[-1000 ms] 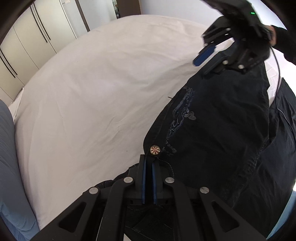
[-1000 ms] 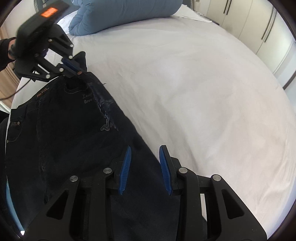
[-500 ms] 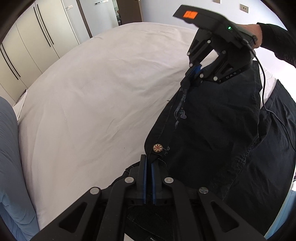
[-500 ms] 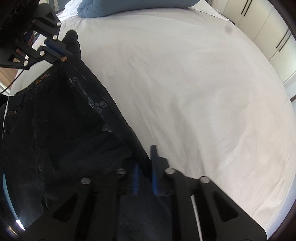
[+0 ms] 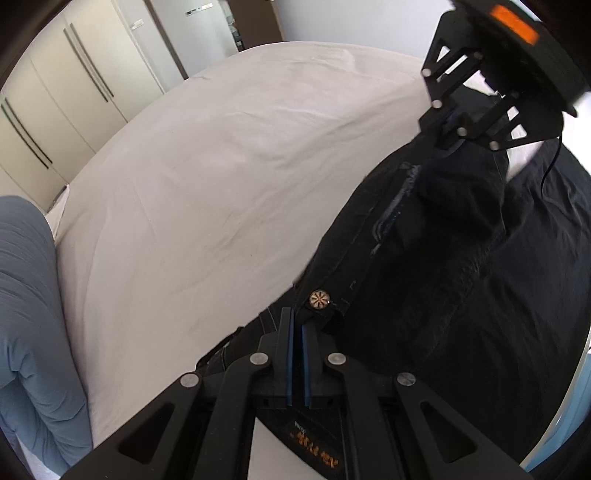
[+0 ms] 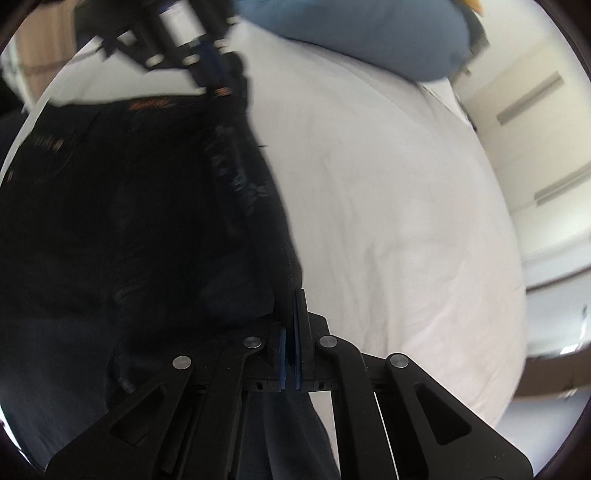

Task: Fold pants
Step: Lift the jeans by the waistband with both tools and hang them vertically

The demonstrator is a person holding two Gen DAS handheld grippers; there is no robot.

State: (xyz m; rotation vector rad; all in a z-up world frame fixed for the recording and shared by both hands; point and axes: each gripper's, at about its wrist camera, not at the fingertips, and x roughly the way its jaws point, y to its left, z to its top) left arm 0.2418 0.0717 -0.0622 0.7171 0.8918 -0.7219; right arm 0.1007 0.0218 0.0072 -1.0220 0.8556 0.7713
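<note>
Dark pants [image 5: 461,266] hang stretched along the bed's [image 5: 221,166] near edge, left gripper [image 5: 295,332] and right gripper [image 6: 290,332] each with jaws pinching one end of the same fabric edge (button beside the left).

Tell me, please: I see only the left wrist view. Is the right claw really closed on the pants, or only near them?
Observer: Closed on them. In the right wrist view, the right claw has its blue pads nearly together, with the edge of the pants between them.
Operator: And what lies beyond my left claw on that side?
Observer: A blue pillow lies at the far end of the white bed, behind the left claw.
Operator: Is that view sharp?
Observer: No, it is blurred, so I cannot read the orange stitching at the waistband.
</note>
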